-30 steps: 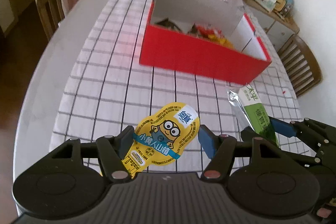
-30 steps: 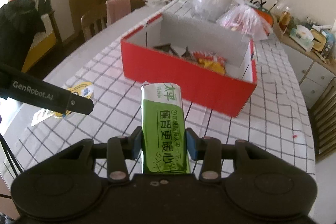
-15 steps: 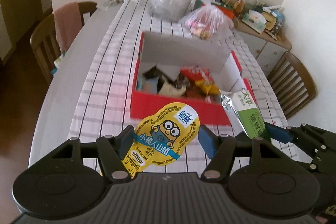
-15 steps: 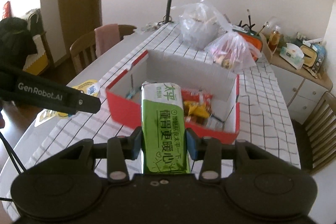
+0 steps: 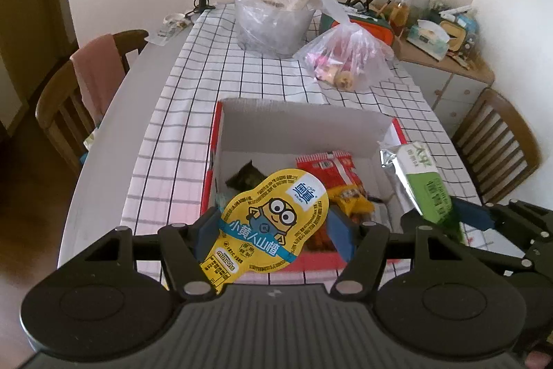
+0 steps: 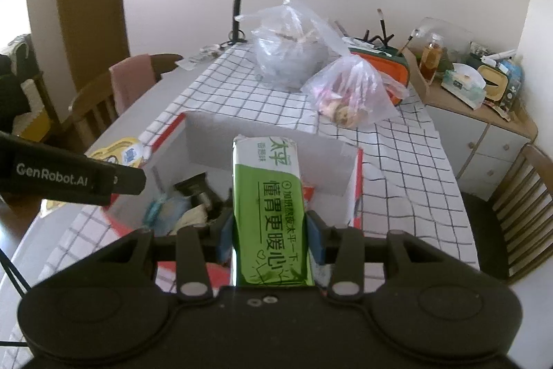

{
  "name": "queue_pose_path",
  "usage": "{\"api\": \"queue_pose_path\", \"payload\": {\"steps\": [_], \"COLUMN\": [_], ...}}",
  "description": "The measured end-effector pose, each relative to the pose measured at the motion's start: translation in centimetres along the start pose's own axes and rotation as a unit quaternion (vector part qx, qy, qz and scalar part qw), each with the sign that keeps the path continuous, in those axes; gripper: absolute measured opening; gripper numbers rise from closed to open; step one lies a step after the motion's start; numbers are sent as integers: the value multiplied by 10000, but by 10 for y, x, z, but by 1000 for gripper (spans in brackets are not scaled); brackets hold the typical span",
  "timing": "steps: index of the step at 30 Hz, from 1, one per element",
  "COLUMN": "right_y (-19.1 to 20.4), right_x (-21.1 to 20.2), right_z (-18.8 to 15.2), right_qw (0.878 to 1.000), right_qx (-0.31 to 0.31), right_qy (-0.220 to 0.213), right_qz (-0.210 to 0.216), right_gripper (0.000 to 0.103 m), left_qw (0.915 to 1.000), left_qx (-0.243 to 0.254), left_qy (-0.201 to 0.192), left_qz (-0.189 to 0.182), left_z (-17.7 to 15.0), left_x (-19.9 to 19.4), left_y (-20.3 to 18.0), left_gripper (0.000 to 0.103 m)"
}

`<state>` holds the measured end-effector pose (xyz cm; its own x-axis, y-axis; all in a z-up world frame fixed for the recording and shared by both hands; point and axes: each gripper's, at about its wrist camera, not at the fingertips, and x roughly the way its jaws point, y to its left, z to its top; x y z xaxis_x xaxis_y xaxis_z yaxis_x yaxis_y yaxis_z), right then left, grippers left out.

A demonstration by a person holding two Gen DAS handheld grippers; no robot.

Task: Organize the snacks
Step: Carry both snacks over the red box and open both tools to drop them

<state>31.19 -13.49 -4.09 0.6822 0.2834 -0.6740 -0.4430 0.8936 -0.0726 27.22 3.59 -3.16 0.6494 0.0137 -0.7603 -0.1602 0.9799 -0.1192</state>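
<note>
Over at the left, the left gripper (image 5: 273, 230) was clenched on a yellow Minions snack pack (image 5: 273, 220), its blue pads pressed against either side of the flat, gourd-shaped packet. It hung in the air above the near left part of the red cardboard box (image 5: 300, 260), not yet let go. In the right wrist view the same packet (image 6: 126, 154) showed only as a yellow edge behind the other tool's black finger.

The box sat open on the black-and-white checked tablecloth (image 5: 183, 113), and it already held a fair heap: a red packet (image 5: 328, 166), something yellow and orange beside it (image 5: 349, 201), a dark wrapper (image 5: 247, 177) further left. So I judged a good share of the sorting was done, with these two packs among what remained.

To the right, the right gripper (image 6: 269, 232) was closed tight on a green-and-white cracker pack (image 6: 269, 206), held lengthwise and poking out over the box's right half. From the left camera it (image 5: 423, 185) appeared beside the box's right wall, also airborne.

What seemed left was the lowering and the release of both. I could not tell whether more snacks waited outside; the two plastic bags (image 5: 345, 61) at the far end of the table might have been part of it or not.
</note>
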Motion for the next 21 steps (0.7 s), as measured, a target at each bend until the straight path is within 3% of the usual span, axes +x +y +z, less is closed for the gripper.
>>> {"api": "queue_pose_path", "payload": {"steps": [9, 21], "right_y": [-20, -19], "right_x": [60, 106], "right_z": [8, -8], "right_qw": [9990, 9956], "right_qx": [152, 104], "right_qy": [402, 924], "right_qz": [-86, 142], "right_gripper": [41, 41], "left_qw": [9995, 9964], "left_qx": [-9, 191], "left_qy": [283, 789], "left_qz": [143, 256], "left_z": [30, 24], "left_x": [58, 118], "left_y": [-1, -1], "left_gripper": [66, 67]}}
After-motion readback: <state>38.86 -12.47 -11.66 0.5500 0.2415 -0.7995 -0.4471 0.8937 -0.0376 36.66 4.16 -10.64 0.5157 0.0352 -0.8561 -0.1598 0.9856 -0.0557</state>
